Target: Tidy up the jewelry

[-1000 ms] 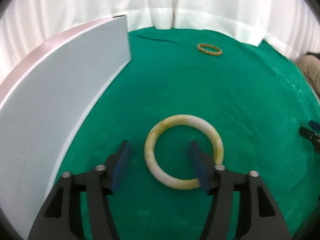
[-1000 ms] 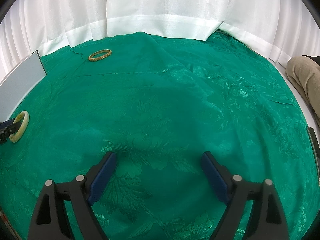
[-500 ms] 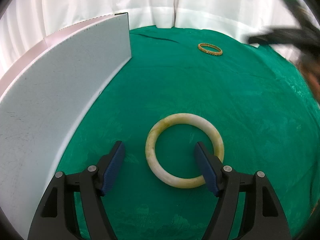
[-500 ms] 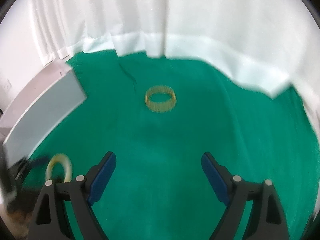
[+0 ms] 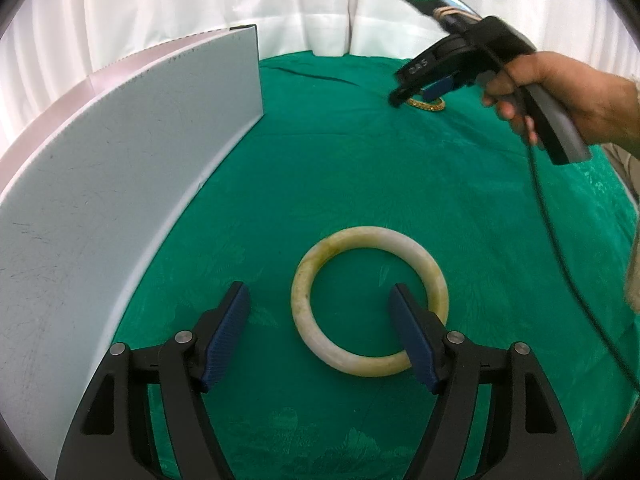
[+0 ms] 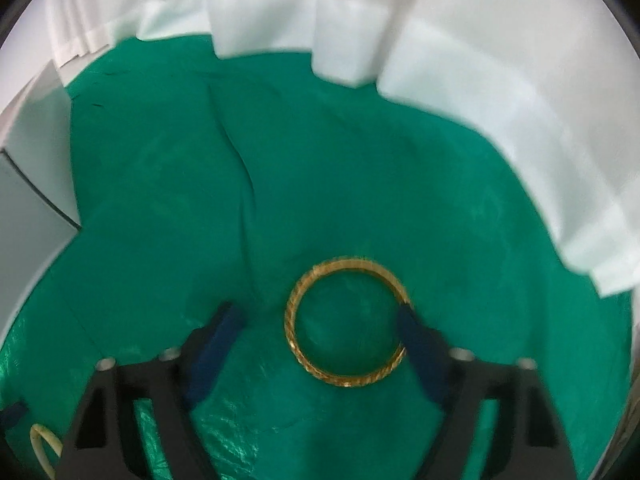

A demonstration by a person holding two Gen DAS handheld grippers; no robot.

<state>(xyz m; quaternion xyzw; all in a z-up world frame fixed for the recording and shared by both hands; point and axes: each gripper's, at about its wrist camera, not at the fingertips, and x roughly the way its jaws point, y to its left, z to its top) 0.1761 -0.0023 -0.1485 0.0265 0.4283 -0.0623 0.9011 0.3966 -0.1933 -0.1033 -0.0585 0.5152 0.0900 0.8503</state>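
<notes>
A pale jade bangle [image 5: 370, 300] lies flat on the green cloth. My left gripper [image 5: 318, 312] is open, with its left rim between the fingers and the right finger inside the ring. A gold bangle [image 6: 346, 322] lies flat at the far side, also showing in the left wrist view [image 5: 428, 104]. My right gripper [image 6: 320, 334] is open low over the gold bangle, whose left rim lies between the fingers while the right finger covers the right rim. The right gripper shows in the left wrist view [image 5: 420, 90]. The jade bangle shows at the bottom left of the right wrist view [image 6: 44, 444].
A grey-white box [image 5: 120, 184] with an upright wall stands along the left, also in the right wrist view [image 6: 32, 168]. White curtains [image 5: 280, 4] surround the green-clothed table [image 5: 360, 176]. The right hand's cable [image 5: 560, 240] hangs over the right side.
My right gripper has swung across the table to the far side and come down over the gold bangle. My left gripper has barely moved over the jade bangle.
</notes>
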